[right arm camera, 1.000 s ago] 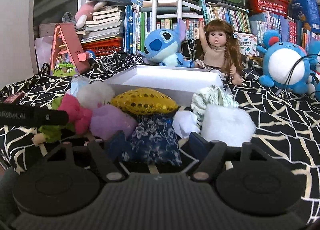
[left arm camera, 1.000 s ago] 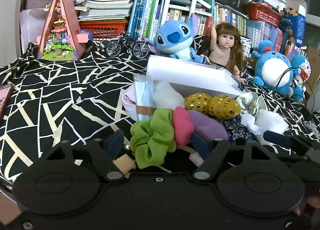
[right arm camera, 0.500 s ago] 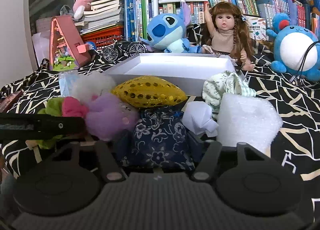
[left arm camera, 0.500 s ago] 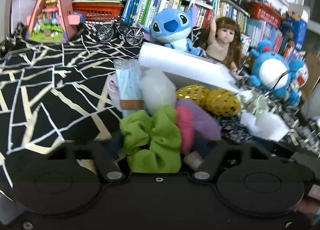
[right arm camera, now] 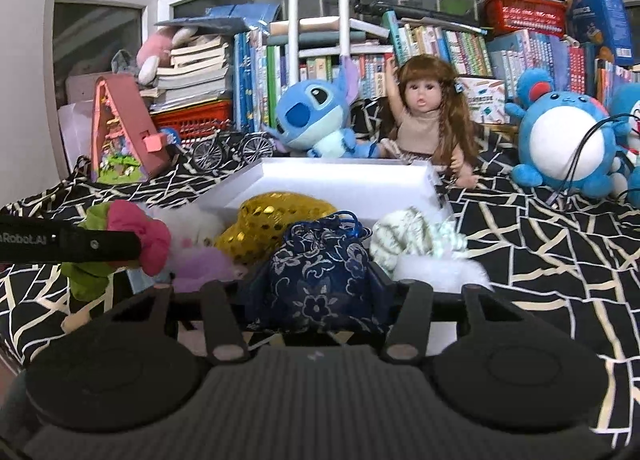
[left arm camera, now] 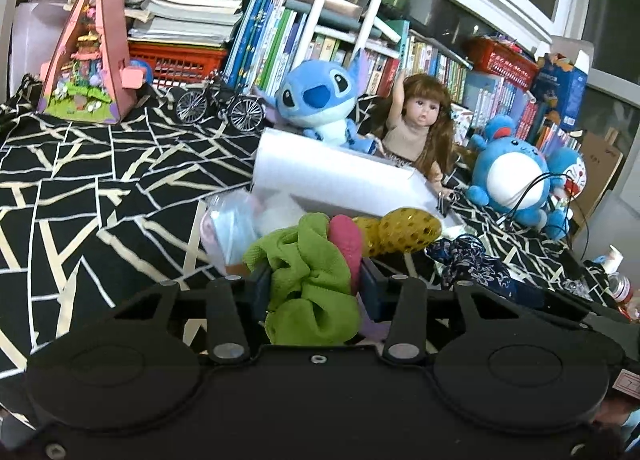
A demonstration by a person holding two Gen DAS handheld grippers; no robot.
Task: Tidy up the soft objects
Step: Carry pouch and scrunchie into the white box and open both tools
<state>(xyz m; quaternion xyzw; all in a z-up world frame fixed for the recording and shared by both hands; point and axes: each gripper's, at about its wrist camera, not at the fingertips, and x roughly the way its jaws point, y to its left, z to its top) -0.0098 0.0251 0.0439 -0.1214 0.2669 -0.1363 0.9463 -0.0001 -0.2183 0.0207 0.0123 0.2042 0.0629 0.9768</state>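
Gripping two soft items just in front of the white box [right arm camera: 332,180], we ready both for it: our left gripper [left arm camera: 312,284], jaws just closed, pinches the green scrunchie [left arm camera: 308,280]; our right gripper [right arm camera: 316,288], likewise closed, clamps the navy floral pouch [right arm camera: 320,272]. Only the right view shows the box's empty interior.

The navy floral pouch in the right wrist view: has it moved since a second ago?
Yes. The navy floral pouch has come up off the cloth: its top now overlaps the white box front, clamped between the right gripper fingers.
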